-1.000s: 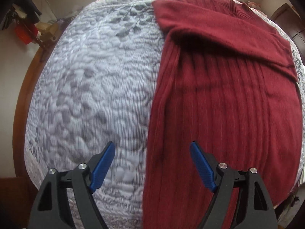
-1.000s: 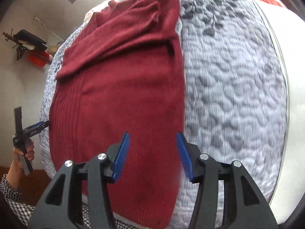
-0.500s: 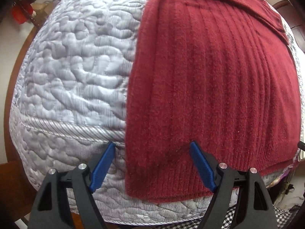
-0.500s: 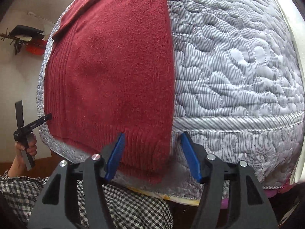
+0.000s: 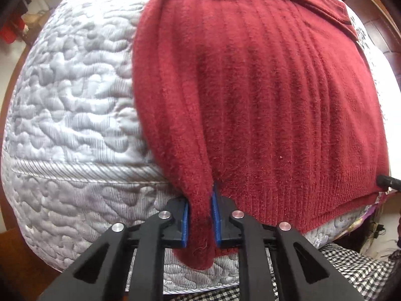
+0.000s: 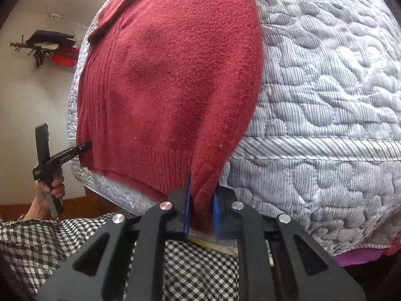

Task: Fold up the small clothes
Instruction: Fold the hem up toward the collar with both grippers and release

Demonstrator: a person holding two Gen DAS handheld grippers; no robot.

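The sweater (image 5: 263, 95) is dark red with vertical ribbing. The quilted bedspread (image 6: 325, 100) is pale grey-white with fine stripes and darker blotches. Both grippers are black with blue pads (image 5: 185, 222). The person's garment (image 6: 75, 235) is black-and-white check.

A dark red ribbed knit sweater (image 5: 263, 95) lies flat on the quilted bed, its hem corners bunched upward.

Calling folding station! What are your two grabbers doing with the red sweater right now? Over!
Left gripper shut on red sweater hem corner. Right gripper shut on the other corner. Sweater flat on quilted bed. Nothing in the way.
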